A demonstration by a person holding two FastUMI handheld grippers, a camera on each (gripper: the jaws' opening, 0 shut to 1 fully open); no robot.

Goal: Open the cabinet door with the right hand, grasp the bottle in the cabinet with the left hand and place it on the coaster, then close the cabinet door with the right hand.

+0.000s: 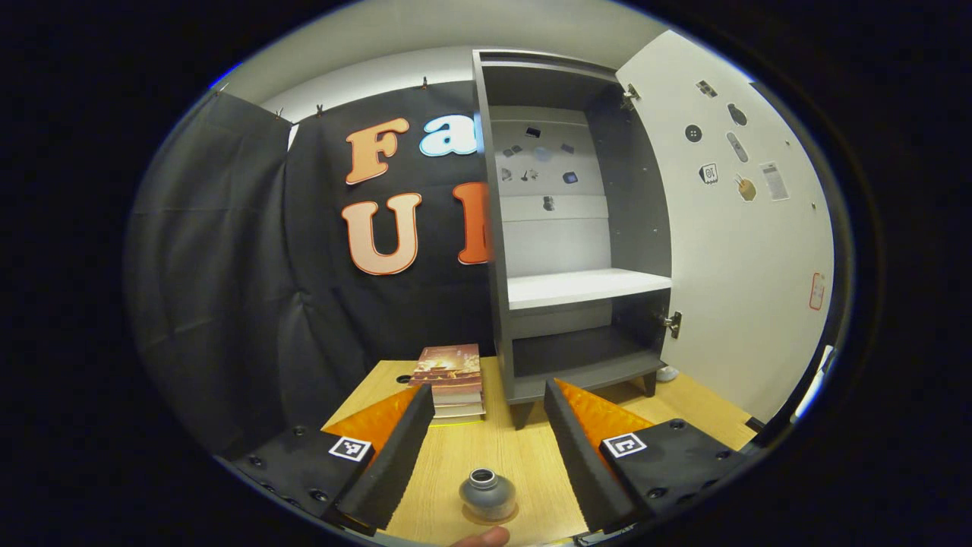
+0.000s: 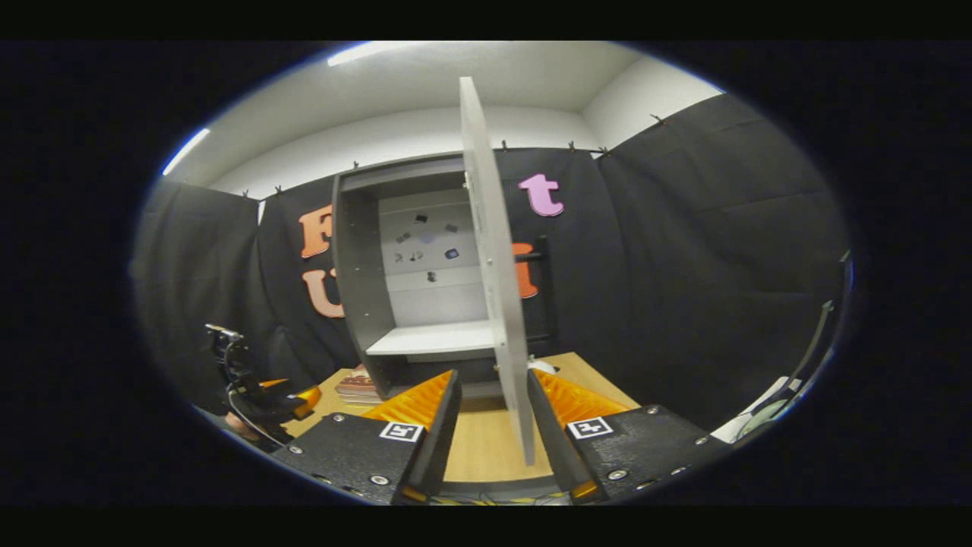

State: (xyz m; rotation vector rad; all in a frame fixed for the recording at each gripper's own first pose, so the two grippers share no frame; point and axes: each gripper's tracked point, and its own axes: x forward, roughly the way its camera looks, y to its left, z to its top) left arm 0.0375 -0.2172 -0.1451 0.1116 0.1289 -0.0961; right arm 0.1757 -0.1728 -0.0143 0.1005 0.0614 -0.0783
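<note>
A small grey bottle (image 1: 487,492) stands upright on a brown coaster (image 1: 492,519) on the wooden table, low between the fingers of my left gripper (image 1: 488,391), which is open and touches nothing. The grey cabinet (image 1: 577,228) stands behind it, its door (image 1: 744,228) swung wide to the right. In the right gripper view the door (image 2: 493,289) is edge-on. Its lower edge runs between the fingers of my right gripper (image 2: 492,380), which is open around it, the right finger close to the door. The door's black handle (image 2: 541,289) is on the far side.
A stack of books (image 1: 449,380) lies on the table (image 1: 471,448) left of the cabinet. A white shelf (image 1: 585,287) crosses the cabinet's middle. Black cloth walls surround the booth. The left gripper (image 2: 262,399) and the hand holding it appear at the left of the right gripper view.
</note>
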